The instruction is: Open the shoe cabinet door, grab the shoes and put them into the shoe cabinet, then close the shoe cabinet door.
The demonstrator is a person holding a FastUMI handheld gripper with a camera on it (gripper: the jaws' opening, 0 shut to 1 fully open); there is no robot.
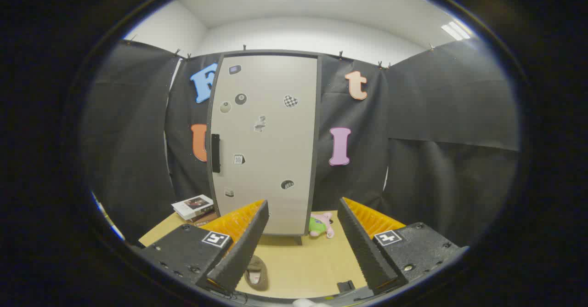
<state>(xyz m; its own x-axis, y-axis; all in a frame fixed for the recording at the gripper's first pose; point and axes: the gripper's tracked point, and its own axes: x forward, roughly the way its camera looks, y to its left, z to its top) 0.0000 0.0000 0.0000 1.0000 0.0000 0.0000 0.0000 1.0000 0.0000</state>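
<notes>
- Your hand-held gripper point(303, 233) has its two fingers spread wide, with nothing between them but bare desk point(303, 265).
- One shoe cabinet point(266, 146) stands upright beyond the fingers; its single door is shut, with one dark handle point(215, 153) on its left edge.
- One shoe point(256, 274) lies on the desk, just beside your left finger and near its tip.
- One plush toy point(320, 224) sits at the cabinet's right foot.
- One stack of books point(194, 208) rests left of the cabinet.
- You can count about eight stickers on the door.
</notes>
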